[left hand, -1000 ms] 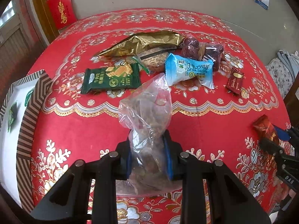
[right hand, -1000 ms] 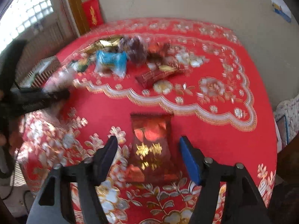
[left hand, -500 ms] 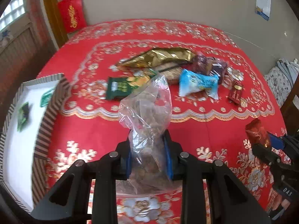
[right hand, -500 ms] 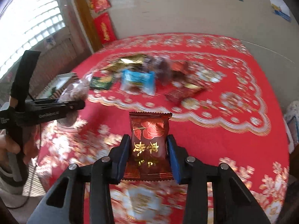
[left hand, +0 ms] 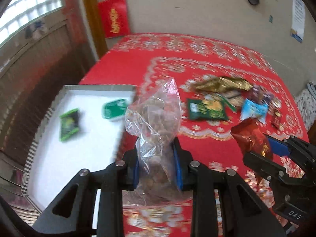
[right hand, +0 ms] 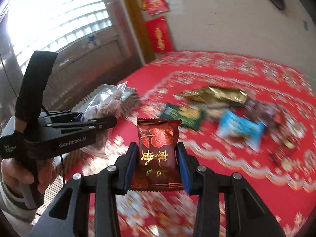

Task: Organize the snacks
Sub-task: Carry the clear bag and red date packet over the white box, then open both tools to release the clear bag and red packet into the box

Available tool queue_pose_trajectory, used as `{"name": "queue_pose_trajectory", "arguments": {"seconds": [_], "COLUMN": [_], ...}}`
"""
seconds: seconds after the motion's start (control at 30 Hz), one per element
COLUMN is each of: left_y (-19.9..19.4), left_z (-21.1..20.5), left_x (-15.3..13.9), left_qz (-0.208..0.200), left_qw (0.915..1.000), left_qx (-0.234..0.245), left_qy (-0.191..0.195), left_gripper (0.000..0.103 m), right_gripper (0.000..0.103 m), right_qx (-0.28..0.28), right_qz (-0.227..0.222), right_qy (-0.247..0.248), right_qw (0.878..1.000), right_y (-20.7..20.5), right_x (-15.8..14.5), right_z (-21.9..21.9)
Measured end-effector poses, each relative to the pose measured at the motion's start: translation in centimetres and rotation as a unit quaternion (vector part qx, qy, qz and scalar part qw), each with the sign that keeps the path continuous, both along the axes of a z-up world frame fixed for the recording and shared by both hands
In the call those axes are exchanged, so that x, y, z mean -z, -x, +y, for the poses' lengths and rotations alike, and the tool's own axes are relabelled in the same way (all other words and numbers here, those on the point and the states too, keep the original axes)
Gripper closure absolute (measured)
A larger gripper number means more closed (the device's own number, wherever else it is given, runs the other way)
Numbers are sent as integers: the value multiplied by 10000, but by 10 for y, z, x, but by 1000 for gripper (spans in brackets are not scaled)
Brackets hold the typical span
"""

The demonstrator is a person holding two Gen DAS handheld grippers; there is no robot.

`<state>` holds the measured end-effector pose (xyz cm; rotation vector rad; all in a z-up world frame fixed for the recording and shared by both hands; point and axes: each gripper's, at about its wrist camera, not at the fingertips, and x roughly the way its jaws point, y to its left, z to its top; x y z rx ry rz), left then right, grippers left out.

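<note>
White tray [left hand: 49, 158] sits off the table's left edge, just left of the left gripper [left hand: 157, 164], so that hand's nearer. It's clamped on the clear bag [left hand: 156, 118]; right gripper [right hand: 157, 165] pinches the red packet [right hand: 158, 148], upright, further right.

A crinkled clear plastic bag [left hand: 156, 116] sits between matt black plastic fingers [left hand: 126, 169] with blue pads, a glossy dark-red foil packet [right hand: 158, 152] shows gold print, and a shiny gold foil wrapper [left hand: 223, 84] lies on the red patterned tablecloth [left hand: 217, 59] beside a white cardboard tray [left hand: 79, 138].
</note>
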<state>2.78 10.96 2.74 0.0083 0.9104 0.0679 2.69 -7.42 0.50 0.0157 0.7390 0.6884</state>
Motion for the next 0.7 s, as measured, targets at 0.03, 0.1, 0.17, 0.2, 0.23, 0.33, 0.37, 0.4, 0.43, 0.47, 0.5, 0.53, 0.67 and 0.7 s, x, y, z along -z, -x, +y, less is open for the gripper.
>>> {"name": "queue_pose_trajectory", "arguments": {"seconds": [0.03,0.1,0.17,0.2,0.23,0.33,0.37,0.4,0.43,0.47,0.5,0.53,0.67,0.7], "left_y": [-1,-2,-5,-7,-9,-12,-13,-15,-15,-15,-14,-15,-18,-19], "left_z": [12,35,60,74,84,109,114,120,123,125,128,130,138,141], "left_x": [-3,-6,-7,-7,-5,3,6,11,13,16,18,20,25,26], "left_qz": [-24,-62,-67,-41,-8,75,107,153,173,189,196,205,227,225], "left_qw": [9999,9995,9985,9979,9974,9954,9949,9944,9941,9938,9936,9934,9929,9927], "left_qx": [-97,-301,-516,-629,-706,-949,-997,-1045,-1072,-1090,-1108,-1130,-1167,-1182], "left_qy": [-14,-85,-147,-133,-117,-102,-101,-78,-66,-62,-59,-53,-49,-48], "left_gripper": [73,73,73,73,73,73,73,73,73,73,73,73,73,73], "right_gripper": [64,64,63,63,63,63,63,63,63,63,63,63,63,63], "right_qx": [-42,-184,-331,-378,-450,-588,-619,-657,-699,-714,-729,-756,-798,-810], "right_qz": [-13,-3,-11,-23,-23,-35,-31,-14,2,3,9,38,98,113], "right_qy": [-15,-81,-93,-69,-42,13,16,1,6,20,27,23,89,99], "right_qw": [10000,9998,9994,9993,9990,9983,9981,9978,9976,9974,9973,9971,9967,9966], "right_y": [-3,-10,-17,-18,-23,-33,-35,-36,-38,-38,-39,-40,-42,-43], "right_x": [-1,-3,-5,-6,-6,-5,-3,-3,-2,-1,0,2,6,7], "right_z": [8,27,52,60,71,100,109,114,120,123,126,130,141,144]}}
